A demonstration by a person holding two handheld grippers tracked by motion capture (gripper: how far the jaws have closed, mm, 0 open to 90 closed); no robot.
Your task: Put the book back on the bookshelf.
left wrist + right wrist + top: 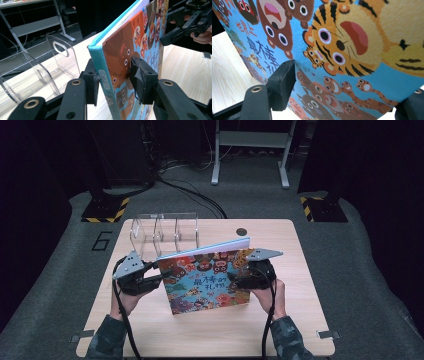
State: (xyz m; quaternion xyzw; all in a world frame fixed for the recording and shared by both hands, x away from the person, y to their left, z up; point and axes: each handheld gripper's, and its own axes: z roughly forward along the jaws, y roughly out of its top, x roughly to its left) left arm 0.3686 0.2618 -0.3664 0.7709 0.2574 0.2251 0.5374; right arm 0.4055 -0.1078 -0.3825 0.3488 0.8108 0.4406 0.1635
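A picture book [207, 277] is held up off the table [300, 320] near its middle, standing on edge and leaning back toward the far edge, with its animal-covered front toward the person. The left gripper [159, 278] is clamped on the spine side, one jaw on the front cover and one behind, as the left gripper view shows plainly [117, 82]. The right gripper [234, 279] grips the opposite edge; its own view shows one jaw pressed on the cover [337, 50], the other mostly out of sight, so it is probably clamped too. The step in hand looks like carrying the book to the clear acrylic rack [162, 232] by the table's far left edge. Its slots appear empty. Next the book's bottom edge must be lined up over one slot and lowered between the dividers.
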